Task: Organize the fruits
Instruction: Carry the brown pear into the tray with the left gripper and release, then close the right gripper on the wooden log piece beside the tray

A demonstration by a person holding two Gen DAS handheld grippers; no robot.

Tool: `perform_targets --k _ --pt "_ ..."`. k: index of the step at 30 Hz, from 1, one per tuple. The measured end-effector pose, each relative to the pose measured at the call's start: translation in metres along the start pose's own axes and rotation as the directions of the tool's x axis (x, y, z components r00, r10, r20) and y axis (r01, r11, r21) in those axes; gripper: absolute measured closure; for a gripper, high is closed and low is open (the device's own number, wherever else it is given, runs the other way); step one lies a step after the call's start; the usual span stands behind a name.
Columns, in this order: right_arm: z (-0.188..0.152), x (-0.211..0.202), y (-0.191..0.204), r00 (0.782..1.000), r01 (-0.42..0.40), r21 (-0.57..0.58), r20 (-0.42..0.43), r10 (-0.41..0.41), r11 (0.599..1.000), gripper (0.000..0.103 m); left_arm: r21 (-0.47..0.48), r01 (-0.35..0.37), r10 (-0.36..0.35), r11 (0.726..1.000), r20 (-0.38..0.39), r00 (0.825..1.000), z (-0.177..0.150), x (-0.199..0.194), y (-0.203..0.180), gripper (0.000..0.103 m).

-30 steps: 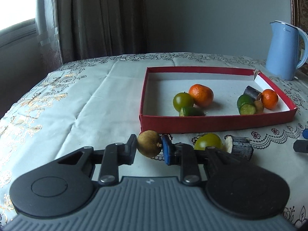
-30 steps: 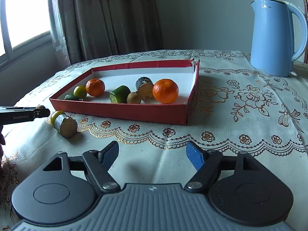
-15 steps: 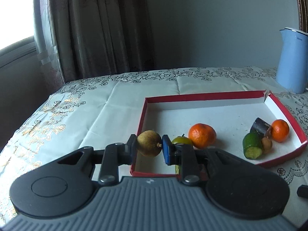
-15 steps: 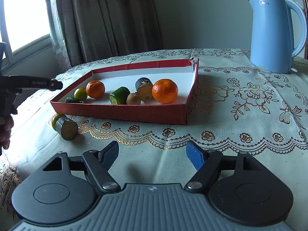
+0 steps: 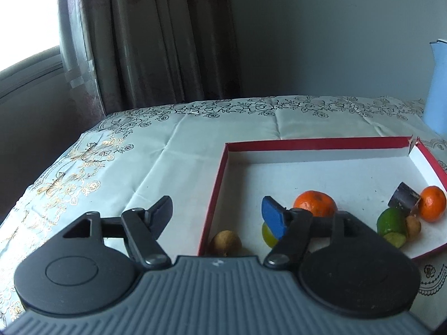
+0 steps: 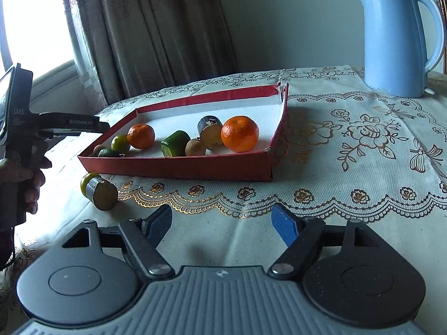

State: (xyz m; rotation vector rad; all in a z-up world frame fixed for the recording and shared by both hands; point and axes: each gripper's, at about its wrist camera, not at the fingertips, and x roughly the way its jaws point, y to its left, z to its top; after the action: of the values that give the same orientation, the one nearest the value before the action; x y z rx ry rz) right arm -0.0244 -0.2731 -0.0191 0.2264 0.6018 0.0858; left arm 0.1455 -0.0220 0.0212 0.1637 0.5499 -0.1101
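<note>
My left gripper (image 5: 218,216) is open above the near left corner of the red box (image 5: 216,184). The small brown fruit (image 5: 225,243) lies in that corner, below the jaws. The box also holds two oranges (image 5: 315,203), a green citrus (image 5: 268,234), cucumber pieces (image 5: 391,222) and a dark cut piece (image 5: 403,198). In the right wrist view the box (image 6: 195,167) shows the same fruit, and the left gripper (image 6: 83,124) hovers at its left end. My right gripper (image 6: 220,222) is open and empty over the tablecloth. A green citrus (image 6: 86,181) and a dark cut piece (image 6: 102,195) lie outside the box.
A blue electric kettle (image 6: 396,39) stands at the back right of the table. Curtains (image 6: 156,28) and a window are behind the table. The tablecloth (image 6: 349,153) has floral embroidery.
My left gripper carried the brown fruit from the table up over the box, opened and let it drop into the near left corner. My right gripper stayed still.
</note>
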Motion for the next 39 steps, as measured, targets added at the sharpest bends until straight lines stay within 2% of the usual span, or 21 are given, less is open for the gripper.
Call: perform_targets --k 1,3,5,13,16,18,20,22,25,30,33,39 --pt "0.000 0.000 -0.001 1.000 -0.002 0.002 0.000 0.002 1.000 0.024 -0.006 0.002 -0.002 1.000 0.004 1.000 -0.003 -0.004 0.002 0.027" --pt "0.000 0.000 -0.001 1.000 -0.003 0.004 0.001 0.003 1.000 0.024 -0.019 0.006 -0.005 1.000 0.016 1.000 -0.011 -0.016 0.009 0.011" --pt "0.000 0.000 -0.001 1.000 -0.002 0.002 0.000 0.002 1.000 0.024 -0.044 0.001 0.000 0.999 0.024 1.000 -0.024 -0.030 0.018 0.000" --pt "-0.001 -0.004 0.005 0.999 -0.024 -0.036 0.028 0.025 0.999 0.024 -0.044 -0.065 0.064 0.997 -0.025 0.998 -0.080 -0.058 0.048 0.000" --pt "-0.001 -0.007 0.015 0.996 -0.083 -0.086 0.034 0.086 0.993 0.024 -0.092 -0.057 0.054 0.994 -0.029 0.998 -0.085 -0.057 0.058 0.000" --pt "0.000 -0.006 0.028 0.989 -0.144 -0.136 0.009 0.147 0.980 0.024 -0.102 -0.058 0.055 0.993 -0.030 0.998 -0.086 -0.057 0.060 0.000" --pt "0.003 -0.005 0.044 0.980 -0.196 -0.223 -0.014 0.198 0.955 0.024 -0.085 -0.048 0.047 0.995 -0.016 0.999 -0.086 -0.059 0.058 0.000" --pt "0.008 -0.003 0.061 0.976 -0.210 -0.329 -0.016 0.217 0.921 0.024 -0.068 -0.039 0.039 0.997 0.002 0.999 -0.088 -0.061 0.054 0.000" --pt "0.018 0.003 0.080 0.954 -0.288 -0.457 -0.057 0.295 0.841 0.024 -0.049 -0.035 0.036 0.998 0.024 0.999 -0.088 -0.063 0.050 0.000" --pt "0.031 0.022 0.104 0.921 -0.380 -0.553 -0.147 0.362 0.741 0.025 -0.075 -0.023 0.025 0.997 0.030 0.999 -0.088 -0.064 0.054 0.000" --pt "0.032 0.036 0.112 0.918 -0.388 -0.582 -0.177 0.354 0.714 0.025 -0.101 -0.009 0.011 0.995 0.017 1.000 -0.088 -0.062 0.058 0.000" --pt "0.031 0.050 0.115 0.911 -0.406 -0.596 -0.202 0.361 0.692 0.026 -0.109 -0.001 0.002 0.994 0.012 1.000 -0.088 -0.061 0.060 0.000"
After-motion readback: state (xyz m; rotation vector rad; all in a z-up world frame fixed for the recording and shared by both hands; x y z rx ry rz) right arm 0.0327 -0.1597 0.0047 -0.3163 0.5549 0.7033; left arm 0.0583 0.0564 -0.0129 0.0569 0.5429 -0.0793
